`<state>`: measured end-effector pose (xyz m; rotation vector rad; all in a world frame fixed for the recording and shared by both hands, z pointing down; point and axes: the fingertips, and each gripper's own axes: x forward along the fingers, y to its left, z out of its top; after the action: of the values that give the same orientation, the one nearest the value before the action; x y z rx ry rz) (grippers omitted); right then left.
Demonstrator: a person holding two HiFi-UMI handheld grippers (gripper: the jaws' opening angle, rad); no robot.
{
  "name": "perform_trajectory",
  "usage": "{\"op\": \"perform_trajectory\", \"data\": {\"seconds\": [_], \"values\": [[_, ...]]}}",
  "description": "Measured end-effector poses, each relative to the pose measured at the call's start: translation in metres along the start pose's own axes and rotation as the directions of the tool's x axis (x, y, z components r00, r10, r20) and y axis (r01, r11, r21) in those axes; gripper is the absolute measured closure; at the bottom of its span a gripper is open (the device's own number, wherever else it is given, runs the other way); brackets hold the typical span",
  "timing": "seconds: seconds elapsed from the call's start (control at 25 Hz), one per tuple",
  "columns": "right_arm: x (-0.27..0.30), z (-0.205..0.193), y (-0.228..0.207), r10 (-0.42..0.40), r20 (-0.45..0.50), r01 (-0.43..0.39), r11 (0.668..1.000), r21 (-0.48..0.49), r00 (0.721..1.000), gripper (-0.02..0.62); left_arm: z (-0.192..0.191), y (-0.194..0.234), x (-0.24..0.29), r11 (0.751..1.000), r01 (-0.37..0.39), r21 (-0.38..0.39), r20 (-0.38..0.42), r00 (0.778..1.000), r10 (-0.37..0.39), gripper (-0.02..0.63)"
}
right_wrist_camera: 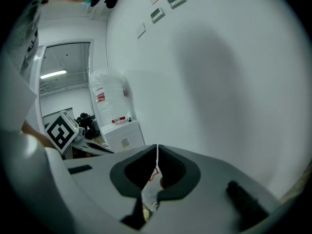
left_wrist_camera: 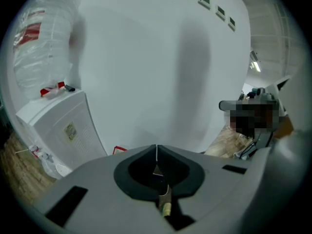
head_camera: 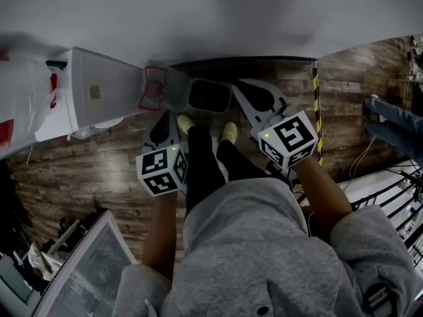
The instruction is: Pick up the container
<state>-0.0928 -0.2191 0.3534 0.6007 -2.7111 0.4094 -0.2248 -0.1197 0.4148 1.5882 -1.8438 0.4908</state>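
Observation:
A container (head_camera: 209,96) with a pale rim and a dark inside stands on the wood floor against the white wall, straight ahead of my feet. A red-edged packet (head_camera: 154,86) leans beside it on the left; its red corner (left_wrist_camera: 119,150) also shows in the left gripper view. My left gripper (head_camera: 162,123) is shut with nothing in it, below and left of the container. My right gripper (head_camera: 243,90) is also shut and empty, its tip close to the container's right side. Both point at the wall, with the left gripper (left_wrist_camera: 156,147) and the right gripper (right_wrist_camera: 157,147) showing their jaws meeting.
A white water dispenser (head_camera: 99,94) with a clear bottle (right_wrist_camera: 109,99) on top stands to the left along the wall (head_camera: 218,18). A yellow-black striped post (head_camera: 316,104) rises on the right. Another person's legs (head_camera: 390,121) are at the far right. Clutter and a mesh panel (head_camera: 86,269) lie at lower left.

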Motion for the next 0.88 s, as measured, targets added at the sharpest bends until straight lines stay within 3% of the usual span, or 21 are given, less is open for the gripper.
{"op": "perform_trajectory", "data": {"seconds": [0.36, 0.6, 0.68, 0.76, 0.88], "values": [[0.029, -0.038, -0.005, 0.015, -0.077, -0.013, 1.0, 0.023, 0.997, 0.569, -0.035, 0.011, 0.041, 1.0, 0.004, -0.011, -0.073, 0.997, -0.004, 0.589], [0.057, -0.077, -0.007, 0.013, -0.124, -0.008, 0.999, 0.048, 0.992, 0.569, -0.073, 0.021, 0.077, 0.998, 0.019, -0.065, -0.121, 0.992, -0.027, 0.586], [0.07, -0.094, -0.009, 0.012, -0.137, -0.002, 0.998, 0.07, 0.991, 0.569, -0.088, 0.022, 0.093, 0.997, 0.026, -0.076, -0.146, 0.989, -0.037, 0.558], [0.084, -0.11, -0.012, 0.008, -0.155, 0.005, 0.996, 0.087, 0.988, 0.569, -0.103, 0.025, 0.111, 0.996, 0.028, -0.088, -0.175, 0.984, -0.043, 0.482], [0.108, -0.137, -0.008, 0.011, -0.195, 0.009, 0.995, 0.103, 0.981, 0.569, -0.128, 0.037, 0.134, 0.995, 0.015, -0.101, -0.217, 0.975, -0.037, 0.471]]}}
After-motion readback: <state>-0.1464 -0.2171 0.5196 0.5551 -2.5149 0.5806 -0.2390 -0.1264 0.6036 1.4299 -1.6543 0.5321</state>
